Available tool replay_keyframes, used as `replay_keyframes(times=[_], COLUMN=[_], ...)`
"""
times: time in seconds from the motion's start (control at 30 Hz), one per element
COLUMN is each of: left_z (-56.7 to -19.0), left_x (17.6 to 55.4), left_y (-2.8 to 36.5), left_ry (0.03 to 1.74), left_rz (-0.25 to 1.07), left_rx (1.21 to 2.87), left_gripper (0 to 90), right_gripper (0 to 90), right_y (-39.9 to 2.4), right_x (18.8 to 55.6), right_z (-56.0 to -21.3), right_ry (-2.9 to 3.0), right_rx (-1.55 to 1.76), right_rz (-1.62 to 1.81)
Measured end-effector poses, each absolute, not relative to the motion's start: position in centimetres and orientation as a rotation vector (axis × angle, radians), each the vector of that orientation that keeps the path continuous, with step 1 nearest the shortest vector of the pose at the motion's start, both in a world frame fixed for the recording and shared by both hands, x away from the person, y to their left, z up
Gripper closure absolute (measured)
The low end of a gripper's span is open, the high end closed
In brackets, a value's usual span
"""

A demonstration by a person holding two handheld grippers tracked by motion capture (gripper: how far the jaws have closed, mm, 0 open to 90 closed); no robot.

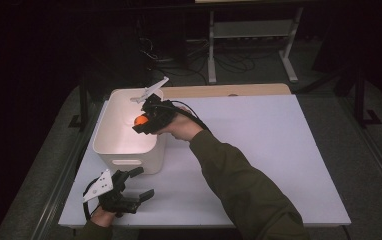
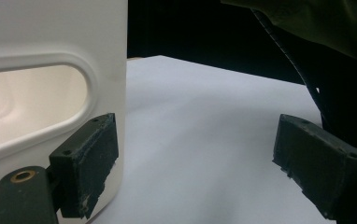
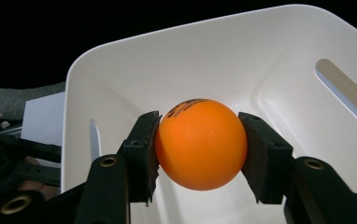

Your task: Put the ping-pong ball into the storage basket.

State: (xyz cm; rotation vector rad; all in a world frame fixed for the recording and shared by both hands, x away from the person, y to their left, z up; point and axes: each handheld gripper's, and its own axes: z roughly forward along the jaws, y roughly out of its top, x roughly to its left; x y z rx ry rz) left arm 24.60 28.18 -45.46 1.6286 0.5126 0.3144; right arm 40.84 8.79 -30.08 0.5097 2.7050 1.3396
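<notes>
A dark room with grey carpet floor (image 1: 329,90) and a white-legged bench (image 1: 251,30) behind.

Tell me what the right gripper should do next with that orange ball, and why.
Probably open the jaws and let the orange ball drop. The right gripper is clamped on it and, in the high view, hangs over the open white bin, whose inside looks empty below the ball. The left gripper rests open beside the bin's front wall, out of the way.
</notes>
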Motion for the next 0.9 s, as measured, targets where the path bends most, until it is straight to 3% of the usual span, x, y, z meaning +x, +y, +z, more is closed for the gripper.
replay_keyframes(times=[0.9], left_z=[-45.4], left_x=[24.6], left_y=[28.2], left_ry=[0.509], left_rz=[0.314], left_rx=[1.631], left_gripper=[13.7], right_gripper=[49.4], right_y=[12.5], right_x=[41.6], right_z=[-31.9], right_ry=[2.796], right_rx=[0.471], right_rz=[1.201])
